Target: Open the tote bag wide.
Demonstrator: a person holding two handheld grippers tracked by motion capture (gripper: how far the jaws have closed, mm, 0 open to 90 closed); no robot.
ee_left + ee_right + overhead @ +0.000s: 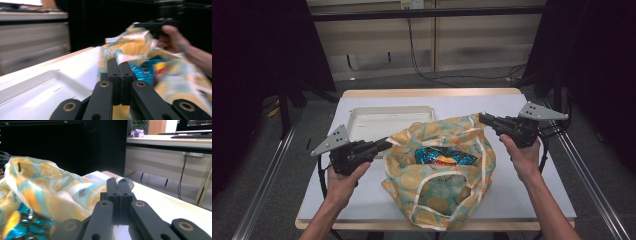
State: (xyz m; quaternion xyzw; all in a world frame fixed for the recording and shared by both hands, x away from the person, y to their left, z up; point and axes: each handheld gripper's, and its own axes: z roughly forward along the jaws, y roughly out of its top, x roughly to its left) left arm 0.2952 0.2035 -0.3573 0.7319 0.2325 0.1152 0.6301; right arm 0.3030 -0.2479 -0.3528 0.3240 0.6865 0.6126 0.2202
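Note:
A cloth bag (442, 175) printed with orange slices on pale teal lies in the middle of the white table (522, 200), its mouth pulled wide. Inside it sits a shiny blue snack packet (443, 156). My left gripper (388, 143) is shut on the bag's left rim; in the left gripper view its jaws pinch the white-edged fabric (125, 58). At the far right corner of the bag's mouth my right gripper (482, 118) is shut on the trim, and the right gripper view shows the white band (125, 180) caught between the jaws.
A shallow white tray (377, 120) lies on the table behind my left gripper, touching the bag's back left. Bare table runs along the right side and the front left. Metal rails flank the table; dark curtains and a cable stand behind.

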